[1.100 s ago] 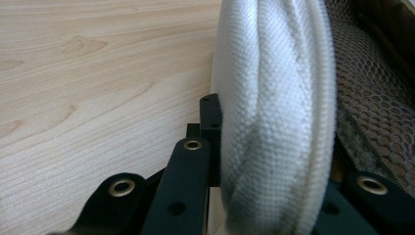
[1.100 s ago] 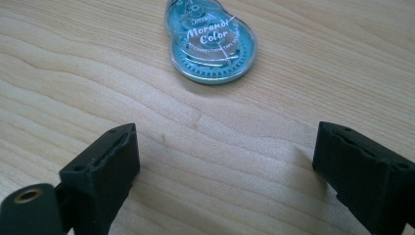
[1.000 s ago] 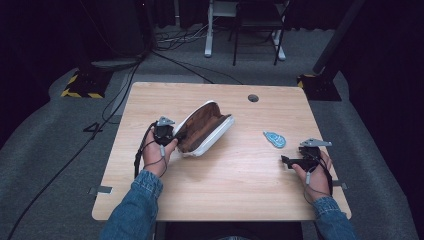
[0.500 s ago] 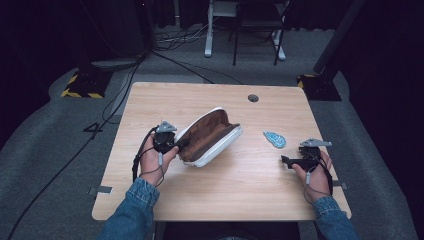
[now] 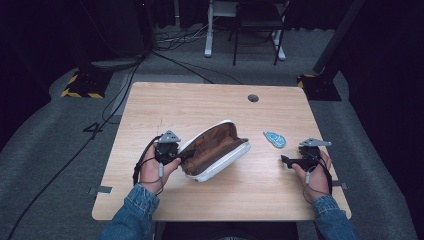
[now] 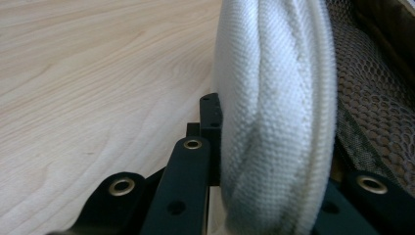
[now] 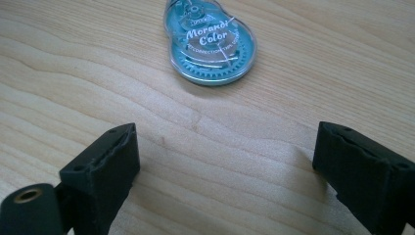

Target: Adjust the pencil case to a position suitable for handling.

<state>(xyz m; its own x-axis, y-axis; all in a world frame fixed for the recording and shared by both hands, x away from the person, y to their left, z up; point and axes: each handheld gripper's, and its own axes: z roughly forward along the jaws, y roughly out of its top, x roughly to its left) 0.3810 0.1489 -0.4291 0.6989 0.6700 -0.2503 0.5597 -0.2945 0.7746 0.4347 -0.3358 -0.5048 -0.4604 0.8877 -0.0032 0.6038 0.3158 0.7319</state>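
Note:
A white fabric pouch (image 5: 215, 150) with a brown lining lies open at the middle of the wooden table (image 5: 200, 105), its mouth facing up. My left gripper (image 5: 184, 155) is shut on the pouch's left end. In the left gripper view the white rim (image 6: 274, 112) sits pinched between the black jaws, with mesh lining to its right. A small teal correction tape (image 5: 274, 139) lies flat to the right of the pouch. My right gripper (image 5: 286, 161) rests on the table just short of it, open. In the right gripper view the tape (image 7: 211, 41) lies beyond the spread jaws of the gripper (image 7: 230, 161).
A round cable hole (image 5: 253, 98) sits near the table's far edge. Beyond the table are floor cables, a desk frame (image 5: 210, 30) and a yellow-black striped base (image 5: 80, 85). Bare wood lies around the pouch and tape.
The left gripper has swung the pouch clockwise and drawn it a little toward the person, so its far end now points more to the right. The right gripper has stayed still.

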